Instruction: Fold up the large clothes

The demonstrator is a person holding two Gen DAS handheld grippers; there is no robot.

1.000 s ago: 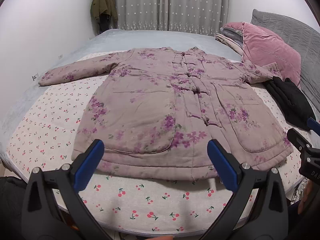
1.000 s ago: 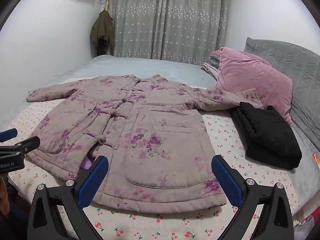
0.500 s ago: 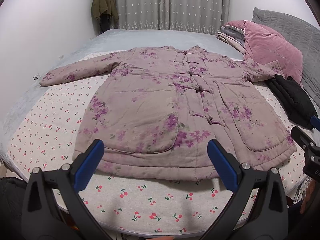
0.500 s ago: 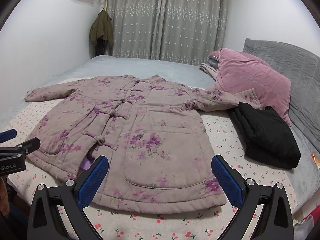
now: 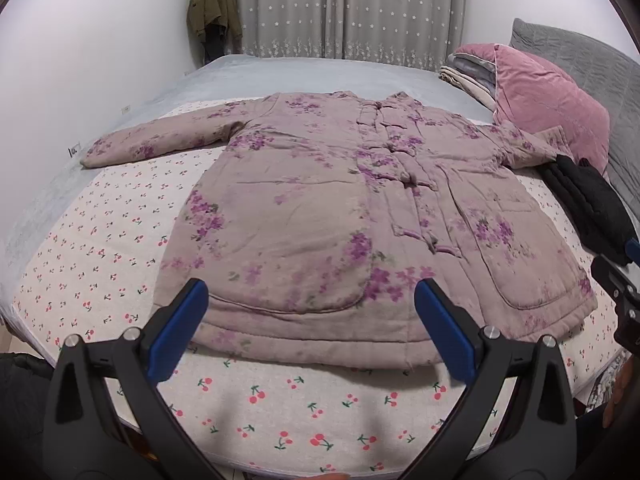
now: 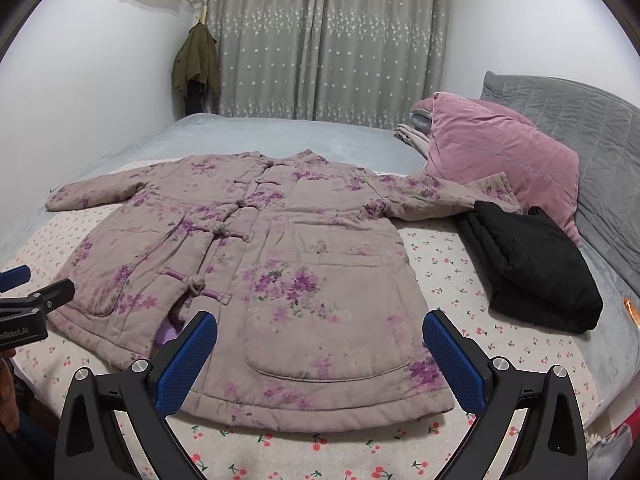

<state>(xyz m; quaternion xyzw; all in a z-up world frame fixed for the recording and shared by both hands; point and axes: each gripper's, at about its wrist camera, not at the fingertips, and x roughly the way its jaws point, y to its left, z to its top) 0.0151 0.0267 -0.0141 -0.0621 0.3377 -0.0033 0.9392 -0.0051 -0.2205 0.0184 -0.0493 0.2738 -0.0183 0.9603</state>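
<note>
Hovering over the near hem, the left gripper (image 5: 311, 322) gapes wide and empty; the right gripper (image 6: 320, 354) also stands wide, holding nothing; the floral padded coat (image 5: 320, 208) lies flat and buttoned on the cherry-print bed (image 5: 280, 412), sleeves spread toward 9 and 3 o'clock; a folded black garment (image 6: 528, 272) sits just beside the 3 o'clock sleeve.

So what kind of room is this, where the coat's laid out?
Most likely a home bedroom: the floral coat lies spread on a bed with a cherry-print sheet, a pink pillow sits against the grey headboard, and grey curtains hang behind.
</note>
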